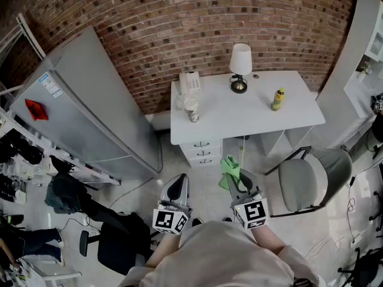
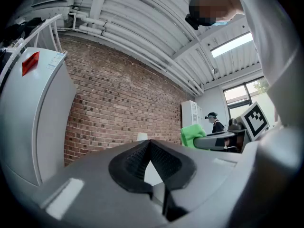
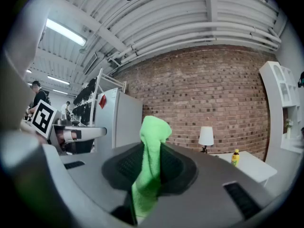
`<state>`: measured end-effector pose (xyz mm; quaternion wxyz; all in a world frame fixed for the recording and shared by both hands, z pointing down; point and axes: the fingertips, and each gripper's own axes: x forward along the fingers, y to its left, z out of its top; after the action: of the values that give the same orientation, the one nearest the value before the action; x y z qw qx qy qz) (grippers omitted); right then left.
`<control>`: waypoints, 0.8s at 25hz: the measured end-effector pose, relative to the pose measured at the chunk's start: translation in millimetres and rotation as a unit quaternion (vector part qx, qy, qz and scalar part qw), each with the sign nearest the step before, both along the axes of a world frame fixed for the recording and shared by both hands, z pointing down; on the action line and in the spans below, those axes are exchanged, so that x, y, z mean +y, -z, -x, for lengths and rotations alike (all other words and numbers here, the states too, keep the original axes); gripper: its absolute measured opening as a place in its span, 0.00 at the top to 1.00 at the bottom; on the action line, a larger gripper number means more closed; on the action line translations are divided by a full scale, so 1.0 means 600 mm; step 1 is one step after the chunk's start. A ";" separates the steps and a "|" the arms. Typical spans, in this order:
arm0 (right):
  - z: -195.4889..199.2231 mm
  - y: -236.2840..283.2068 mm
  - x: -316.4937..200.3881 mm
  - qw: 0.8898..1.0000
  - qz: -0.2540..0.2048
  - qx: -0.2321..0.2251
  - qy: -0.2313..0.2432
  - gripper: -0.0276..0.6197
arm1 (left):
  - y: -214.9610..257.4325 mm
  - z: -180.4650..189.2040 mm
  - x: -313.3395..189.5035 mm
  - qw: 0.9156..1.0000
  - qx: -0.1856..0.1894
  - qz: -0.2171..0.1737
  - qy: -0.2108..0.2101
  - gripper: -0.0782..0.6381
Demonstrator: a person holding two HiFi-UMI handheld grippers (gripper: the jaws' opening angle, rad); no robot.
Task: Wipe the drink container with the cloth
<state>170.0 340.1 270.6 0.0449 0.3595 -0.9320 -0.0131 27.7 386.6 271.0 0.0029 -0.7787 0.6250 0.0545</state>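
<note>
A yellow drink bottle (image 1: 277, 99) with a green label stands upright on the right part of the white desk (image 1: 239, 115); the right gripper view shows this bottle (image 3: 234, 157) far off. A paper cup (image 1: 191, 109) stands near the desk's left front. My right gripper (image 1: 232, 181) is shut on a green cloth (image 1: 230, 167), well short of the desk, over the floor. The cloth (image 3: 151, 160) sticks up between the jaws of the right gripper (image 3: 151, 151). My left gripper (image 1: 179, 183) is beside it, and its jaws (image 2: 149, 144) meet with nothing between them.
A white lamp (image 1: 240, 61) and a desk phone (image 1: 190, 82) stand at the desk's back. Drawers (image 1: 203, 151) sit under the desk. A grey chair (image 1: 314, 181) stands to the right, a grey fridge (image 1: 90, 100) to the left, and a black chair (image 1: 116, 244) at the lower left.
</note>
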 end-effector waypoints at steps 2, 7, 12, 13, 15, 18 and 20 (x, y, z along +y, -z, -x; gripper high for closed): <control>-0.003 0.000 0.000 1.000 0.001 -0.004 0.001 0.86 | -0.001 -0.004 0.001 1.000 0.000 0.000 0.001 0.88; -0.011 0.002 -0.003 1.000 0.001 -0.005 0.002 0.86 | 0.002 -0.015 0.001 1.000 -0.005 0.000 0.000 0.88; -0.021 0.001 -0.008 1.000 0.000 -0.010 0.018 0.86 | 0.002 -0.028 -0.005 1.000 -0.007 -0.001 0.006 0.88; -0.021 0.000 -0.008 1.000 -0.003 -0.008 0.024 0.86 | 0.002 -0.031 -0.005 1.000 -0.008 -0.003 0.006 0.88; -0.023 0.000 -0.008 0.999 -0.010 -0.003 0.034 0.86 | 0.003 -0.039 -0.006 1.000 -0.012 -0.007 0.007 0.88; -0.029 0.008 -0.012 0.999 -0.024 0.004 0.043 0.86 | 0.002 -0.048 -0.007 1.000 -0.012 -0.007 0.014 0.88; -0.033 0.009 -0.020 0.998 -0.027 0.009 0.048 0.86 | -0.003 -0.057 -0.012 1.000 -0.009 -0.006 0.013 0.88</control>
<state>189.6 328.3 265.3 0.0425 0.3151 -0.9471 -0.0438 62.0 379.1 272.6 0.0141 -0.7707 0.6350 0.0509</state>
